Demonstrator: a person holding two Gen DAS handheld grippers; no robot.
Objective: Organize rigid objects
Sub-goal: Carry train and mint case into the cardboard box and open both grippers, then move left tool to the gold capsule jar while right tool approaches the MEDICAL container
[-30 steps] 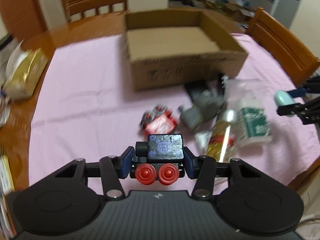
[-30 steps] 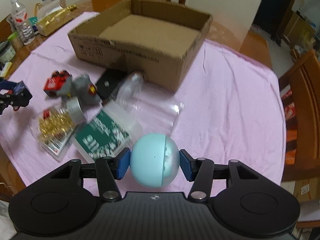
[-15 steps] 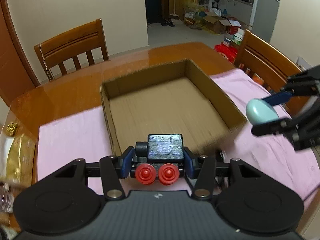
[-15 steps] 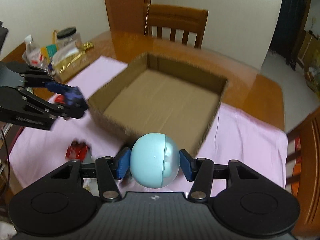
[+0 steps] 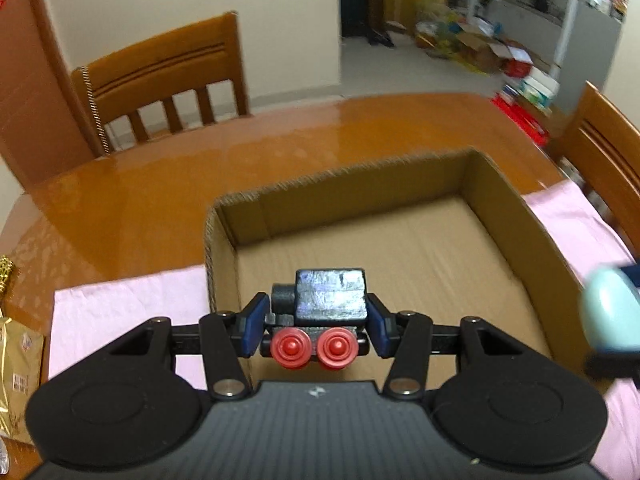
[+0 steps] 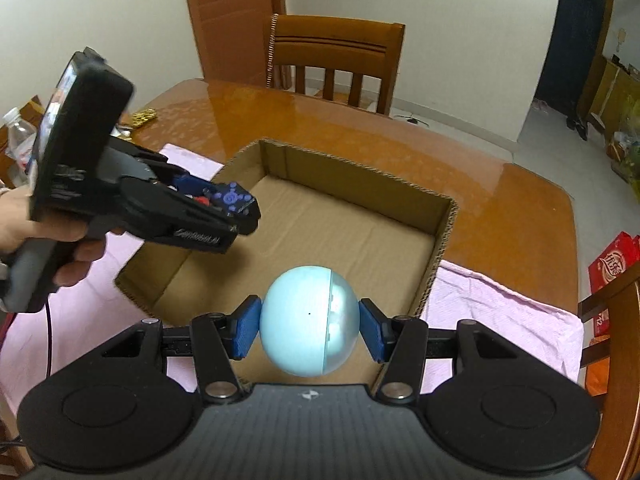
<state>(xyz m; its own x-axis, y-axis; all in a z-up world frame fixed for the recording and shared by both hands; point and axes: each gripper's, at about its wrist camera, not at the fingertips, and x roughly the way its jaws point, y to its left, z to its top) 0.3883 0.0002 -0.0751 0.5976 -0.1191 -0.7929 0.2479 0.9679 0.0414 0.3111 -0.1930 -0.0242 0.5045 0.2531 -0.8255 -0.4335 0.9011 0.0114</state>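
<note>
You are hovering the left gripper (image 5: 316, 326) over the open brown cardboard box's (image 5: 516, 216) near-left corner, its jaws opening around the dark-grey red-wheeled toy engine (image 5: 320, 312); your right gripper (image 6: 309, 328) is pinching the pale-blue plastic ball (image 6: 309, 320) above the near edge.

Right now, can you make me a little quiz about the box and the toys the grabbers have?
1. True or false: the cardboard box already has toys lying inside it.
2. What does the right gripper hold? A) a red car B) a pale blue ball C) a bottle
3. Fill in: the toy train between the left gripper's opening jaws has two ____ wheels facing the camera.

Key
1. False: only bare cardboard floor shows.
2. B: the blue ball sits clamped between the blue pads, above the box's near edge.
3. Red.
</note>
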